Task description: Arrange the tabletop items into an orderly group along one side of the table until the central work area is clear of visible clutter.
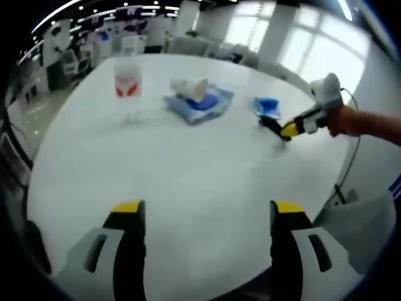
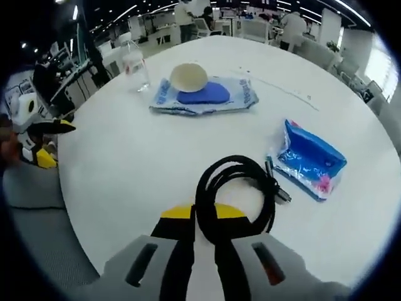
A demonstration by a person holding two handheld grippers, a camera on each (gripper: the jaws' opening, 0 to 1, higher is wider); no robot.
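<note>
Coiled black cable (image 2: 237,191), pinched at its near loop between the jaws of the right gripper (image 2: 203,227), which close on the strand; the coil lies flat on the white round bench (image 2: 144,169) and extends straight ahead of those jaws, its plug ends trailing toward the blue tissue packet (image 2: 310,164) just beside it. Beyond the cable, toward the bench's far side, lies a blue-and-white flat pack (image 2: 203,95) carrying a pale domed object (image 2: 189,76), and farther still a clear bottle (image 2: 135,66). Judged from this layout, the coming move turns on carrying the cable forward along the jaw axis toward that far grouping; the right gripper, already gripping, is the nearer one. The left gripper (image 1: 203,216) holds its jaws spread apart over bare bench, well apart from the cable. In the left gripper view the cable is a small dark smear. The domed object's identity and the bottle's red label (image 1: 127,89) are too blurred to read.
</note>
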